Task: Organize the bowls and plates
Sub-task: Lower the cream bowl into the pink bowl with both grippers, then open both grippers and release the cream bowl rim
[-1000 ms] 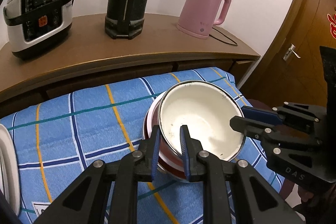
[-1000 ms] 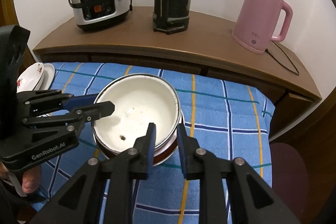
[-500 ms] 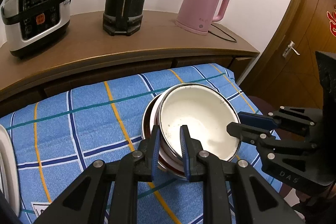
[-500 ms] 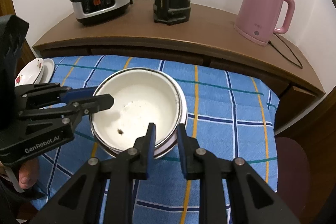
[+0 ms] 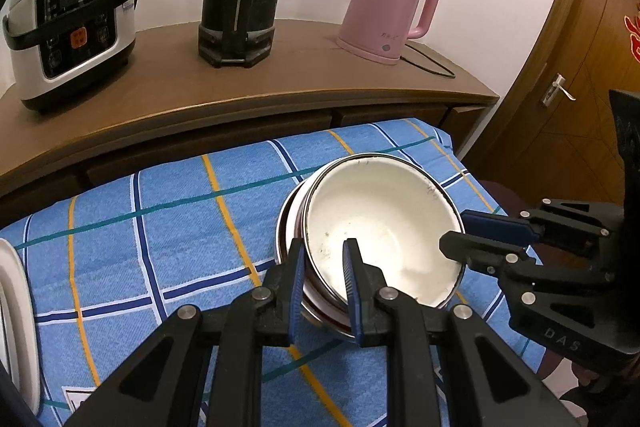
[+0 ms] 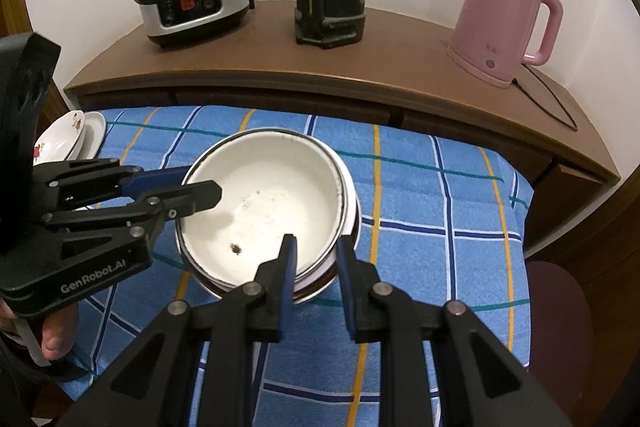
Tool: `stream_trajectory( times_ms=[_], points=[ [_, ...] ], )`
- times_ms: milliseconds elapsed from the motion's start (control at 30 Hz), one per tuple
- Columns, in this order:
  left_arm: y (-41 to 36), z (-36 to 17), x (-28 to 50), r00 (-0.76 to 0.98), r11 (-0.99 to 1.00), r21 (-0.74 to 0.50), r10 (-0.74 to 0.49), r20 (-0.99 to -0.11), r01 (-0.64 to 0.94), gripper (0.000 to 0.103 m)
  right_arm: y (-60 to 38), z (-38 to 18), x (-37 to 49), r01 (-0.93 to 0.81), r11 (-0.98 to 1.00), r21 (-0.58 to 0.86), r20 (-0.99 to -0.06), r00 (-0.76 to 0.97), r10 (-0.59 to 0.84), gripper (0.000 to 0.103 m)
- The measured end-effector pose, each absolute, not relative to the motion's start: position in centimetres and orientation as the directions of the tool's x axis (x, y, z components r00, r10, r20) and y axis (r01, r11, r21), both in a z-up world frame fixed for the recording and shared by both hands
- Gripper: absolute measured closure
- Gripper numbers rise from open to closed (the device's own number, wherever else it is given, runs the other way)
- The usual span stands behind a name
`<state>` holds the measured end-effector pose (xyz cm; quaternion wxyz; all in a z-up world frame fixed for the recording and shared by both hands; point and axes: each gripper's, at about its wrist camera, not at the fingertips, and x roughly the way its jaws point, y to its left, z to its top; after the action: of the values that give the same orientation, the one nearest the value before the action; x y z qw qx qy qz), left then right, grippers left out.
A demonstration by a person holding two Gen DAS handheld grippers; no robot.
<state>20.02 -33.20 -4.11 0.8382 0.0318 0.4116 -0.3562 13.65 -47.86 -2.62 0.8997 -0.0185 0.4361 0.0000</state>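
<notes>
On the blue checked tablecloth (image 5: 168, 227), both grippers, left (image 5: 323, 267) and right (image 6: 316, 263), clamped opposite rims of the white enamel bowl (image 6: 264, 203), likely steadying it for stacking.

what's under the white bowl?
The white bowl is nested on top of a stack: another white rim and a dark red-brown dish peek out beneath it. How many pieces are in the stack is hidden. Both grippers, left and right, straddle its rim.
</notes>
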Motion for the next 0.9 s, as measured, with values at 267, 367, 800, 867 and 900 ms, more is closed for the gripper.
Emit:
stream_trajectory(
  times_ms=[267,367,800,867,900],
  points=[
    [-33.15,-4.19,20.06,0.412,0.742,-0.238,-0.575,-0.707,0.627,0.083,-48.08,-2.76,13.81,-0.016,1.000,-0.020,-0.782,0.623,-0.006,0.081],
    [-33.28,-4.23,19.98,0.421,0.741,-0.224,-0.572,-0.704,0.633,0.083,-48.09,-2.97,13.97,-0.011,1.000,-0.026,-0.781,0.625,-0.013,0.081],
    [-33.10,-4.30,20.32,0.433,0.749,-0.216,-0.565,-0.702,0.627,0.083,-48.16,-3.09,13.88,-0.014,1.000,-0.012,-0.774,0.633,-0.001,0.081],
    [-33.09,-4.30,20.41,0.432,0.748,-0.218,-0.566,-0.702,0.627,0.082,-48.09,-3.07,13.83,-0.013,1.000,-0.014,-0.773,0.634,-0.003,0.081],
    [-33.11,-4.33,20.41,0.433,0.748,-0.216,-0.565,-0.702,0.628,0.081,-48.05,-3.06,13.85,-0.013,1.000,-0.016,-0.773,0.635,-0.004,0.081]
  ],
)
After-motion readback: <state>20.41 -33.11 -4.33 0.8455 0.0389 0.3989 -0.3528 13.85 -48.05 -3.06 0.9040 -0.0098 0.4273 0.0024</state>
